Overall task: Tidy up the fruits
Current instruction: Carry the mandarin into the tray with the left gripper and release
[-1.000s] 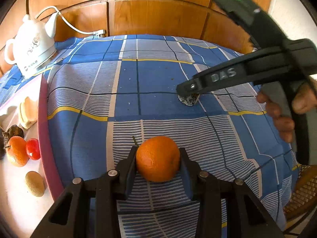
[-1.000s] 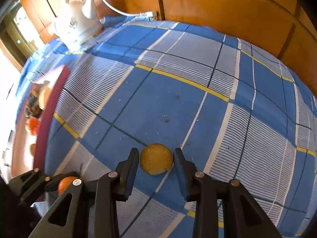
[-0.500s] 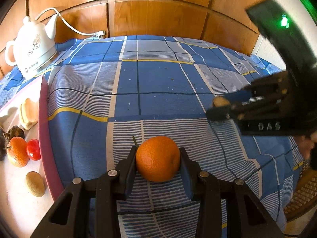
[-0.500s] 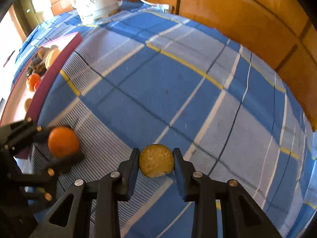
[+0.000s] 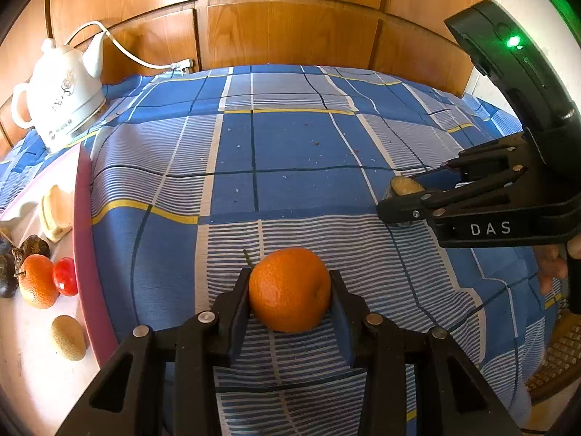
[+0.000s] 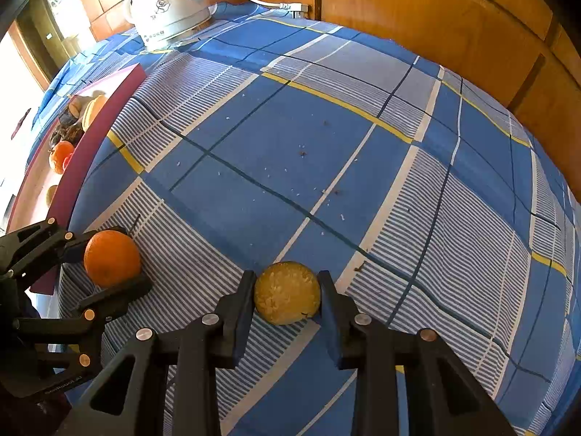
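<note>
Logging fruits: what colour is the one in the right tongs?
Yellow fruit, rough-skinned; clearest in the right wrist view.

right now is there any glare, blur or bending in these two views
Left wrist view: sharp, the tray is washed out white by sun, and fisheye bows the checked tablecloth. Right wrist view: the window side at left is blown out, the cloth bulges like a dome, and the yellow fruit is crisp.

Tray [image 5: 84, 239] left on tablecloth [image 5: 290, 145]; kettle [image 5: 65, 98] behind tray; fruits [image 5: 40, 283] in tray.
</note>
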The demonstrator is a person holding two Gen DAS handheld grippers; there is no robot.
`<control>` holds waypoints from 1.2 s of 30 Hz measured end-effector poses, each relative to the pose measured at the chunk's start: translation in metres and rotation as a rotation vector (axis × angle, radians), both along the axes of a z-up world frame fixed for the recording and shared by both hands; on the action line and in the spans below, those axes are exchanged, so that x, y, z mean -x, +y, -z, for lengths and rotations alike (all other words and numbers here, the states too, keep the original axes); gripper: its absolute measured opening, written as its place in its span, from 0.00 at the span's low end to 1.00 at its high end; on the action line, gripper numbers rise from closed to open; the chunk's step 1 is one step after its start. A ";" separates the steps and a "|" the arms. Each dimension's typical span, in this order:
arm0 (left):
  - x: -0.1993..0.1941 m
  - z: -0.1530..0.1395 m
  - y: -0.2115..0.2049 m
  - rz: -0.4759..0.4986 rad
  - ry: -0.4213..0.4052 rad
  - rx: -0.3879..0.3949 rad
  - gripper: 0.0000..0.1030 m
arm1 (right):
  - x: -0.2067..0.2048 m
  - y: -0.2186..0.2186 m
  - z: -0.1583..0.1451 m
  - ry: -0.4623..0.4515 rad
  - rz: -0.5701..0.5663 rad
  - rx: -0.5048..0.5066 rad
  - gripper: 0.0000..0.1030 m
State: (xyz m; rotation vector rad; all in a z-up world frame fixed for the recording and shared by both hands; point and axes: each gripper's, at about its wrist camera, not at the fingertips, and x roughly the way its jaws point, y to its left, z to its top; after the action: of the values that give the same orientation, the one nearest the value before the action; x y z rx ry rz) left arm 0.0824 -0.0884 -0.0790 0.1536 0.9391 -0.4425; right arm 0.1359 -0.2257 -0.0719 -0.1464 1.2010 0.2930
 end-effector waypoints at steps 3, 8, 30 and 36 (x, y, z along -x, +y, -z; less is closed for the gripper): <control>0.001 0.000 -0.001 -0.001 -0.005 -0.005 0.40 | -0.002 0.000 0.002 0.011 0.008 -0.007 0.33; 0.001 0.001 -0.001 -0.002 -0.007 -0.004 0.40 | -0.002 -0.001 0.003 0.013 0.010 -0.007 0.34; 0.003 -0.020 0.004 -0.021 -0.050 0.022 0.38 | 0.005 0.006 0.003 -0.022 -0.025 0.030 0.33; 0.009 -0.056 0.017 -0.041 -0.112 0.066 0.38 | 0.007 0.007 0.002 -0.027 -0.029 0.035 0.33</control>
State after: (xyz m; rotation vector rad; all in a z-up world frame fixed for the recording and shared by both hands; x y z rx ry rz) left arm 0.0737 -0.0711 -0.0232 0.0975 0.8152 -0.4221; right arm 0.1284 -0.2191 -0.0735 -0.1975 1.1781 0.2948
